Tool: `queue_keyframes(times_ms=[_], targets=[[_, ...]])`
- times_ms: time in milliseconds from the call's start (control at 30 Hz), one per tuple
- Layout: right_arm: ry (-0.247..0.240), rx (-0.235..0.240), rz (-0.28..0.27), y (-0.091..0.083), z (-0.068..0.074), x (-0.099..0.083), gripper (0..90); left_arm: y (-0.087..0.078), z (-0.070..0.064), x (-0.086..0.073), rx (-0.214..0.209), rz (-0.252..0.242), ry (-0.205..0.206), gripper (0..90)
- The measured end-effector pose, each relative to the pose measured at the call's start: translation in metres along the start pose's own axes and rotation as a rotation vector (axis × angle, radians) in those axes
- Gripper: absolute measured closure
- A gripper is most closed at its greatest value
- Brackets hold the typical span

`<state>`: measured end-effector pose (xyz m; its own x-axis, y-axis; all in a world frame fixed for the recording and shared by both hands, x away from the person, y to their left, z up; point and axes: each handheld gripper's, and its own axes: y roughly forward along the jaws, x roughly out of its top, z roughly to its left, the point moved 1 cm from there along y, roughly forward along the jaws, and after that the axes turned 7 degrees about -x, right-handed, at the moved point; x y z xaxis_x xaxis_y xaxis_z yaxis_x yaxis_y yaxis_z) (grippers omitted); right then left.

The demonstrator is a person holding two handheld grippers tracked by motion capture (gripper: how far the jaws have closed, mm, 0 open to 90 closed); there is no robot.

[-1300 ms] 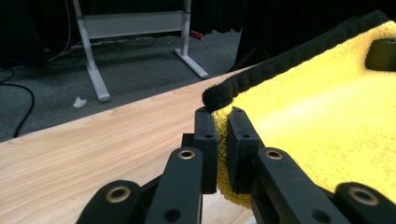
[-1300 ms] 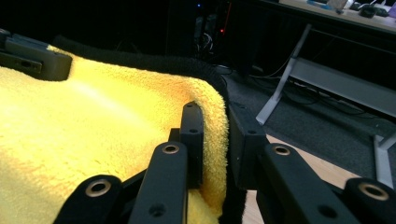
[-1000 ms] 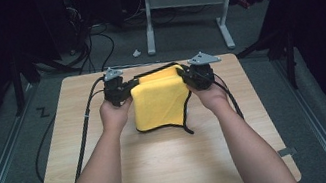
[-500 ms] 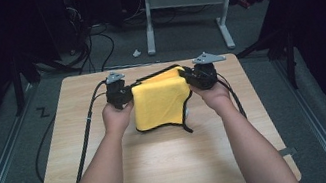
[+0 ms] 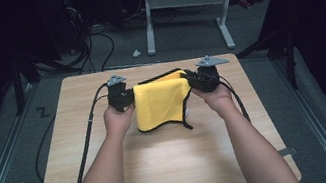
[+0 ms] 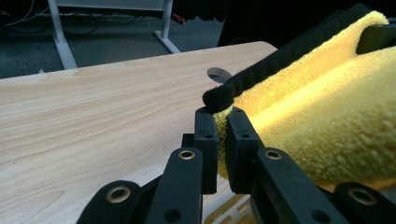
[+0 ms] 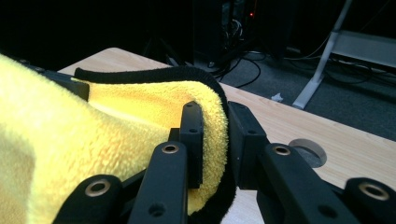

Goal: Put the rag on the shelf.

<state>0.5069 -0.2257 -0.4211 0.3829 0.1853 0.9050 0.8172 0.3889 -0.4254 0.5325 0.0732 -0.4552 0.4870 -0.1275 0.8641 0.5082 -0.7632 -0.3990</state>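
Note:
A yellow towel (image 5: 160,103) with black edging hangs between my two grippers above the wooden table (image 5: 163,162). My left gripper (image 5: 126,97) is shut on the towel's left top corner; in the left gripper view its jaws pinch the yellow pile (image 6: 303,135) just under the black edge. My right gripper (image 5: 192,80) is shut on the right top corner; in the right gripper view the folded towel (image 7: 93,140) sits between its jaws. The towel's lower edge rests on the table.
A round cable hole (image 7: 306,152) lies in the tabletop near the far right corner. Black cables (image 5: 89,130) trail from the grippers over the table's edges. A white desk frame (image 5: 183,4) stands on the floor beyond the table.
Both grippers have lifted the towel's top edge and carried it slightly away from the person, so the towel now hangs shorter and more upright.

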Motion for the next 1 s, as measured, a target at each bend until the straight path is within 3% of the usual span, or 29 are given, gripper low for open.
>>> queue_keyframes(times_ms=[167, 333, 800, 967, 1000], targets=[[0.000, 0.006, 0.009, 0.003, 0.001, -0.005, 77.8, 0.001, 0.002, -0.005, -0.007, 0.008, -0.012, 84.6], [0.032, 0.008, 0.013, 0.006, -0.001, -0.010, 76.2, 0.002, 0.004, -0.010, -0.013, 0.012, -0.021, 84.7], [0.053, 0.008, 0.056, 0.017, 0.000, -0.026, 76.2, 0.006, 0.005, -0.031, -0.009, 0.055, -0.021, 84.9], [0.098, 0.016, 0.058, 0.020, -0.002, -0.032, 72.8, 0.005, 0.005, -0.036, -0.011, 0.057, -0.029, 84.8], [0.113, 0.007, 0.064, 0.019, -0.004, -0.032, 68.4, 0.004, 0.004, -0.036, -0.008, 0.058, -0.024, 84.4]])
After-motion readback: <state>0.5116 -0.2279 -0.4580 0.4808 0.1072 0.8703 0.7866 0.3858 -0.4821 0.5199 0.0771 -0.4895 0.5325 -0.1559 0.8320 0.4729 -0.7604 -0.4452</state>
